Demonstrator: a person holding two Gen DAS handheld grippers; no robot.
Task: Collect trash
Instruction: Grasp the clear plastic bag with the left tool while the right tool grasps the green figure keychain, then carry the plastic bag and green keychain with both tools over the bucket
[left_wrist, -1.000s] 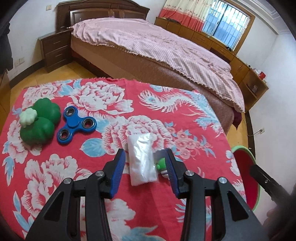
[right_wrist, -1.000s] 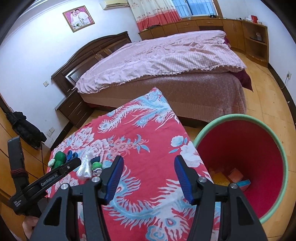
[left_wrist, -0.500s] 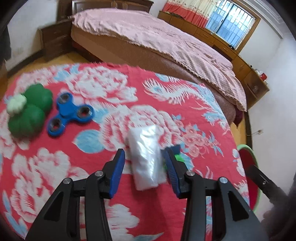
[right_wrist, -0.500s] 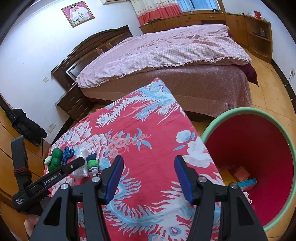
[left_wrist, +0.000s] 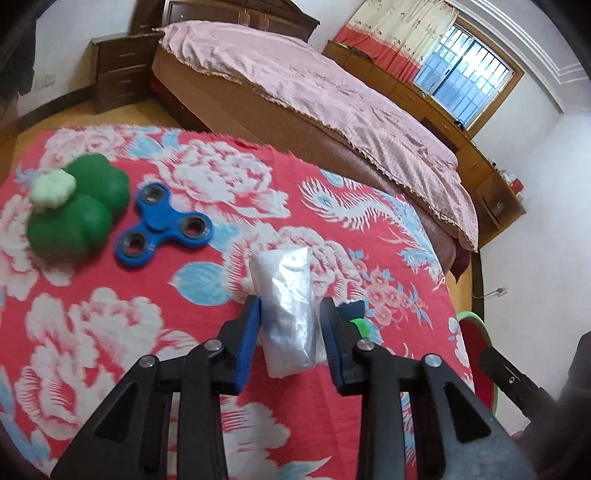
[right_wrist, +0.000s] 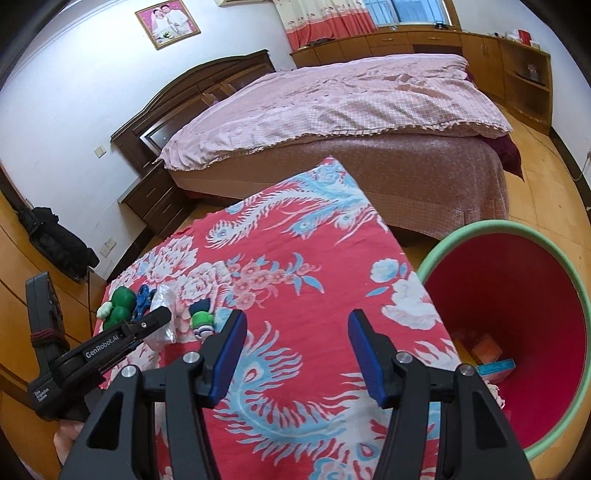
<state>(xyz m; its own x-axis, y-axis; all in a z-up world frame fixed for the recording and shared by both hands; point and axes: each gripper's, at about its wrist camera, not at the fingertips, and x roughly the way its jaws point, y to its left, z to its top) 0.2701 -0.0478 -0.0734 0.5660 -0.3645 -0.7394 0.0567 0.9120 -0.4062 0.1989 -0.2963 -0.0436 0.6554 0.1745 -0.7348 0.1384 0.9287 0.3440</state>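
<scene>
Bed (right_wrist: 351, 107) w/ pink checked cover is filling the far side of the room, dark wood headboard behind it, nightstand (right_wrist: 159, 203) sitting beside it. Tabletop (right_wrist: 295, 258) under a red cloth w/ white peonies and blue phoenix print is lying in front of the bed. Bin (right_wrist: 517, 306), red inside w/ pale green rim, is standing on the floor just off the tabletop's right edge, a few small boxes lying at its bottom. Right tongs (right_wrist: 297, 350) are hovering above the cloth near the bin, blue pads spread wide, nothing between them. Left tongs (left_wrist: 290, 332) are sitting low over the cloth, pads narrowed around the clear plastic bag (left_wrist: 286, 295); both pads are looking right up against its sides, tho can't tell if they're actually pressing it. Bag is lying on the tabletop approx mid-cloth, crumpled, its far end sticking out past the pads. Green squishy toy (left_wrist: 77, 206) w/ a whitish knob is resting near the left edge, blue fidget spinner (left_wrist: 162, 225) just beside it, the two nearly touching. Small green-and-blue figure (right_wrist: 202, 317) is lying just right of the bag, mostly hidden behind the right pad in the left wrist view.
</scene>
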